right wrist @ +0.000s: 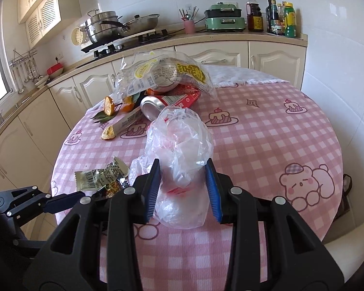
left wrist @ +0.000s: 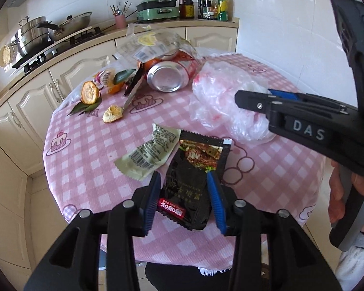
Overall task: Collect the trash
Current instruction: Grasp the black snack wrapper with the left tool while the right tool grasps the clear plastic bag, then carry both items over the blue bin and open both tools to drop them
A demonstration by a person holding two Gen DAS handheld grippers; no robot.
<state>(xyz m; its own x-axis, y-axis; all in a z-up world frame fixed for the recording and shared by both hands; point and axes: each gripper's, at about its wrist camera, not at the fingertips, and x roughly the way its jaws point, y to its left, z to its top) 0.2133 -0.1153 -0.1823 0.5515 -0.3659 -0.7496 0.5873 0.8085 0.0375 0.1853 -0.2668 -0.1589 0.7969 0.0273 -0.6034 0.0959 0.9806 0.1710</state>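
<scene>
A black snack wrapper (left wrist: 194,169) lies on the pink checked table (left wrist: 85,160), and my left gripper (left wrist: 184,174) is shut on its near end, both blue pads against its edges. A pale green wrapper (left wrist: 149,154) lies just left of it. My right gripper (right wrist: 183,162) is shut on a crumpled clear plastic bag (right wrist: 179,143) resting on the table; in the left wrist view that gripper (left wrist: 252,94) reaches in from the right. Further back lie a tipped drink can (left wrist: 168,76), a clear wrapper with yellow print (left wrist: 153,46) and orange peels (left wrist: 89,93).
Cream kitchen cabinets (left wrist: 36,101) curve behind and left of the table, with a stove and pots (right wrist: 114,26) and bottles (right wrist: 279,19) on the counter. A tiled wall (right wrist: 339,48) stands to the right. A hand (left wrist: 337,194) holds the right gripper's handle.
</scene>
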